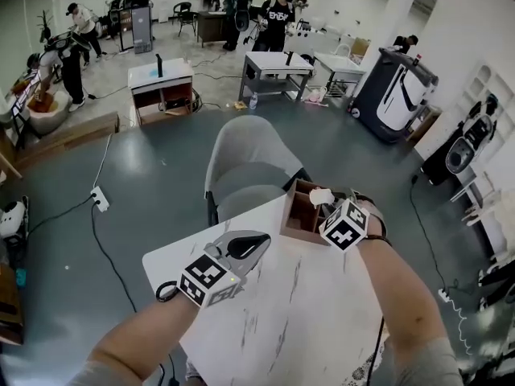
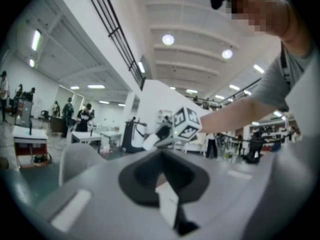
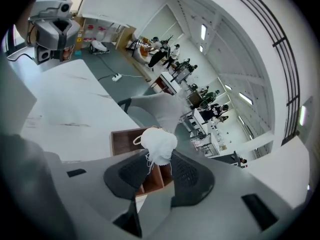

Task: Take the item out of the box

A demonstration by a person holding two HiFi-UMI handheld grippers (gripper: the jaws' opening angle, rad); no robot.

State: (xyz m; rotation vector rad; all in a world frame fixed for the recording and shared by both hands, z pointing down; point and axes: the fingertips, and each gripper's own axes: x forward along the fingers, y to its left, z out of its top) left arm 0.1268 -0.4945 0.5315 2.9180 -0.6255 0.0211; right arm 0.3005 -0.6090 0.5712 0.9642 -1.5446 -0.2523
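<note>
Grey-floored workshop hall, with people busy at benches far behind, frames a white marbled table (image 1: 306, 320) where a person works with a handheld gripper in each hand. At the table's far edge, just in front of a grey chair (image 1: 245, 159), sits an open brown wooden box (image 1: 298, 215).

The right gripper (image 3: 159, 168) is clamped on the task's item, a small white cloth bundle (image 3: 159, 143) trailing loose threads and a loop of string. Its two dark pads press on the bundle's lower part, while the rest bulges out past the tips. The bundle hangs in the air over the box, apparently above its rim and touching neither the wood nor the table. The box compartments that show beneath it look bare.

The left gripper (image 1: 244, 249) hovers over the near-left part of the table, well apart from the box, its jaws drawn together with nothing between them. It takes no part in the grip.

By this evidence, the main step looks all but done: the bundle is gripped and appears clear of the box. What seems to remain is carrying it away from the opening, setting it down, most likely on the bare tabletop, and letting go. The thin threads could snag on the box edge if the bundle passes low.
</note>
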